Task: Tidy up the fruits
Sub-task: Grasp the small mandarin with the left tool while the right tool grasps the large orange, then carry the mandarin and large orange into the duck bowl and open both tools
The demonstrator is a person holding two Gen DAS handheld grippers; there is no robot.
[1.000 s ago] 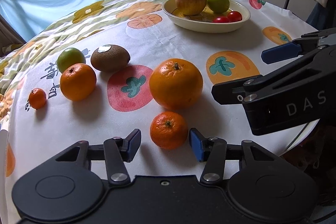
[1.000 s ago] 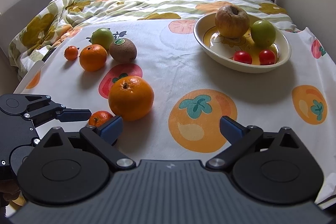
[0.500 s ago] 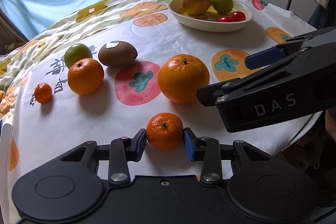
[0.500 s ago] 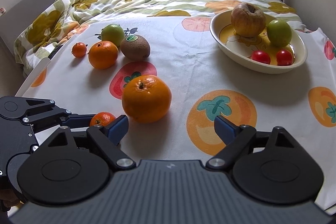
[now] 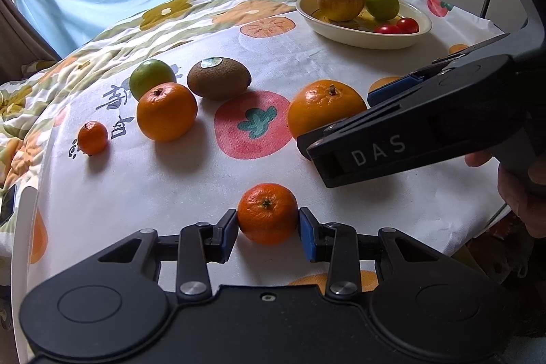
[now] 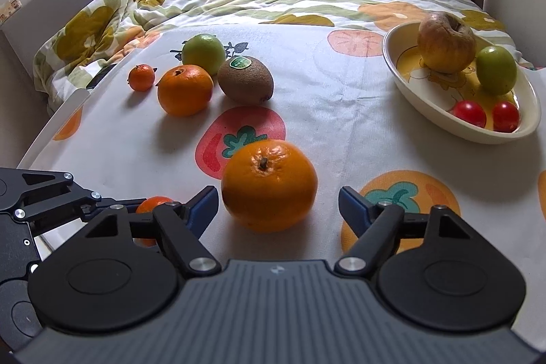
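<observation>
My left gripper (image 5: 268,227) is shut on a small mandarin (image 5: 267,213) near the table's front edge; it peeks out in the right wrist view (image 6: 153,203). My right gripper (image 6: 278,207) is open, its fingers on either side of a large orange (image 6: 269,185) without touching; the orange also shows in the left wrist view (image 5: 324,111). A cream bowl (image 6: 440,111) at the far right holds an apple (image 6: 445,41), a green fruit (image 6: 495,74) and two cherry tomatoes (image 6: 470,113).
On the left of the fruit-print tablecloth lie a medium orange (image 6: 185,94), a green fruit (image 6: 203,53), a kiwi (image 6: 245,79) and a tiny mandarin (image 6: 141,77). Rumpled cloth hangs at the far left; the table edge is near both grippers.
My left gripper has closed around the small mandarin. My right gripper has moved forward and left, so its open fingers now flank the large orange.
</observation>
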